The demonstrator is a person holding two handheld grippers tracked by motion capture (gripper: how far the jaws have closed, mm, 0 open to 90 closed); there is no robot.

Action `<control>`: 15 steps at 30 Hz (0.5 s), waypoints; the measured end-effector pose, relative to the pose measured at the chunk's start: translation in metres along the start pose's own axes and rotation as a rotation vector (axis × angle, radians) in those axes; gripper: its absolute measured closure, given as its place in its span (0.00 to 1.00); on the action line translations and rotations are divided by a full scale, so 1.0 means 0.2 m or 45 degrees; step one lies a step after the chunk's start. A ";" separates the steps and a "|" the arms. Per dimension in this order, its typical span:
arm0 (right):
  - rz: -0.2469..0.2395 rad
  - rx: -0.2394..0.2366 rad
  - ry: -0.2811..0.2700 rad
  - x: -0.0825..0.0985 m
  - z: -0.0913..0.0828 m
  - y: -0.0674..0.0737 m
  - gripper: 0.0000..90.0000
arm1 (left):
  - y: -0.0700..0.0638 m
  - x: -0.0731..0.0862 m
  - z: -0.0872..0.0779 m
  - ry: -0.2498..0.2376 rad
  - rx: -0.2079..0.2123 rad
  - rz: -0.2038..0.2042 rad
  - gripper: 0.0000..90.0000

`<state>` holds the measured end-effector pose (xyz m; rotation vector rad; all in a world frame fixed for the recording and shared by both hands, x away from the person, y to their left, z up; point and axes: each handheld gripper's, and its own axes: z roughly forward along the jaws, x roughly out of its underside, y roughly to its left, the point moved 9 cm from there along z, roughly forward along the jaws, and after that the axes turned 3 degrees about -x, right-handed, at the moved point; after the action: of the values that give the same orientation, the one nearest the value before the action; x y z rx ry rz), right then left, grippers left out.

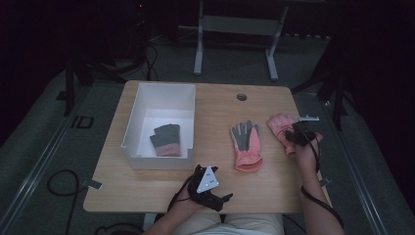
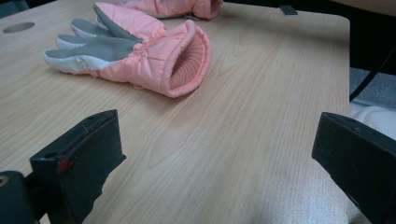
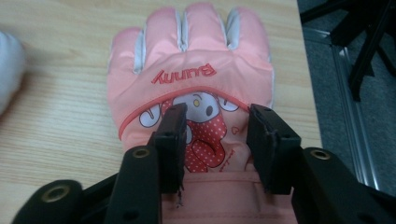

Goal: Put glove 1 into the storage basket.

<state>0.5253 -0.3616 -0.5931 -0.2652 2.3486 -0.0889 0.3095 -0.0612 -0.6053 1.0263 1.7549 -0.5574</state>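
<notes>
High view, pink glove under work: the right-hand pink glove (image 1: pixel 281 125) lies flat near the table's (image 1: pixel 161 188) right edge, long axis running from the person toward the far side, fingers pointing away and slightly left.
High view, right gripper: the right gripper (image 1: pixel 299 133) sits over that glove's cuff end and hides it.
High view, second glove: the grey-palmed pink glove (image 1: pixel 246 145) lies just left of it, apart, fingers also pointing away.
High view, box: a white box (image 1: pixel 133 122) at the table's left holds a dark glove pair (image 1: pixel 166 140), dim and hard to read.
High view, left gripper: the left gripper (image 1: pixel 213 195) rests at the near edge.
Left gripper view, jaws: spread wide over bare wood, nothing between them.
Left gripper view, gloves: the grey-palmed glove's open cuff faces the camera; the other glove is cut off at the top edge.
Right gripper view, jaws: partly apart, straddling the cartoon patch; whether the pads press the fabric cannot be made out.
Right gripper view, glove: fingers point up the picture, print reads upside down, cuff cut off below.
</notes>
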 end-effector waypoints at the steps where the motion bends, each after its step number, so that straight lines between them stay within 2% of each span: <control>1: 0.001 0.002 -0.001 0.00 0.01 0.00 0.69 | 0.00 0.00 0.00 0.000 -0.001 0.001 0.02; 4: 0.035 -0.022 0.003 0.01 0.01 0.00 0.82 | 0.00 0.00 0.00 -0.006 -0.004 0.002 0.01; 7: 0.033 -0.023 0.018 0.01 0.01 0.00 0.94 | 0.00 0.00 0.00 0.003 0.000 0.007 0.02; 11: 0.101 0.006 -0.005 -0.01 -0.01 -0.01 0.98 | -0.01 0.00 0.00 0.001 0.011 0.021 0.02; 15: 0.138 0.015 -0.042 -0.04 -0.13 0.00 0.98 | -0.01 -0.01 0.00 -0.012 0.005 0.025 0.02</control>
<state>0.5128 -0.3600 -0.5700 -0.1318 2.3238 -0.0455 0.3081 -0.0624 -0.6032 1.0408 1.7341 -0.5526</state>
